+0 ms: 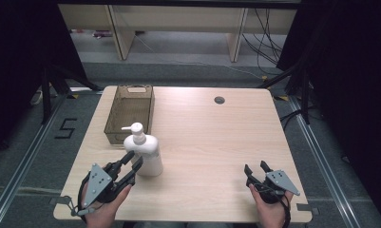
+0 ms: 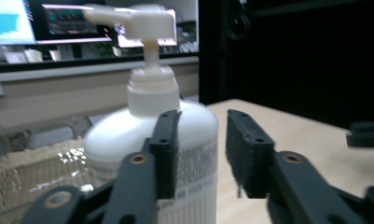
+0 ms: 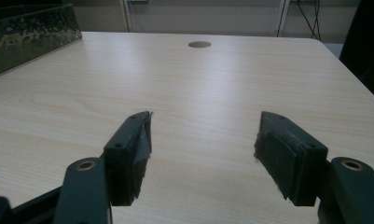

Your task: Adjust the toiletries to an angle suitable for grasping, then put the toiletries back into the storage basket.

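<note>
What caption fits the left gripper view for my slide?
Left gripper, jaws open, lined up on a white pump bottle standing on the wooden table.

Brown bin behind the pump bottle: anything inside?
The bin looks empty in the high view: only its brown floor and walls show. The pump bottle covers part of its near wall, so that corner can't be checked.

A pump bottle (image 1: 144,154) stands upright on the tabletop (image 1: 207,142), left of centre and toward the near edge. Directly behind it, at the far left, sits a bin (image 1: 130,114), its near end just beside the bottle. The left gripper (image 1: 135,162) lies at the bottle's near left side, its jaws reaching the bottle's base. The right gripper (image 1: 257,168) rests at the near right, well apart from the bottle. A grommet hole (image 1: 219,99) lies near the far edge, right of centre.
</note>
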A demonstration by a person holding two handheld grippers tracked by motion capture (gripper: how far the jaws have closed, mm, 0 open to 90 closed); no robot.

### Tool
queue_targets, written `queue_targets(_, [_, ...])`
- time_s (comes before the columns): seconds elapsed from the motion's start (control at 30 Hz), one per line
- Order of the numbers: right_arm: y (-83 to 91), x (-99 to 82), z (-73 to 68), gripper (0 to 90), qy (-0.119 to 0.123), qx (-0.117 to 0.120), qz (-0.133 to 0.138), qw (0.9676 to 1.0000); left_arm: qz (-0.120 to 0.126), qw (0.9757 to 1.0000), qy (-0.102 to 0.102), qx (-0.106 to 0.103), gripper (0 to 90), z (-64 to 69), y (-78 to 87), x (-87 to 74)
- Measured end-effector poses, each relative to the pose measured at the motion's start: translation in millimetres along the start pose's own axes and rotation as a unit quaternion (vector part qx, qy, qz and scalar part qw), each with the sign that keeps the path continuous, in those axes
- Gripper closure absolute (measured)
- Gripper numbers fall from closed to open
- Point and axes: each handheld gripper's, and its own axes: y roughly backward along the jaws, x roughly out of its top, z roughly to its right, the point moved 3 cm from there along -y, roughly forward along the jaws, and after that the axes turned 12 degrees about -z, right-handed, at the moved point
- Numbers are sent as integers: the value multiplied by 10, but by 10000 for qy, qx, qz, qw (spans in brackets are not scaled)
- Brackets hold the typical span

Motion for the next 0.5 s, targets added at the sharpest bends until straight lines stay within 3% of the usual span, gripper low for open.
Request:
queue_targets(0.13, [12,0,-4,361,19,-111,5,9999,54,9998,21,192,502,-10,3,40])
queue_targets(0.2, [0,-1,-9,361,-9,-20,-24,10000,70,9997,35,237,465,-8,-1,47])
queue_targets(0.5, [5,1,-1,354,3,-6,-125,9999,74,9977,116,662,437,-16,-73,150])
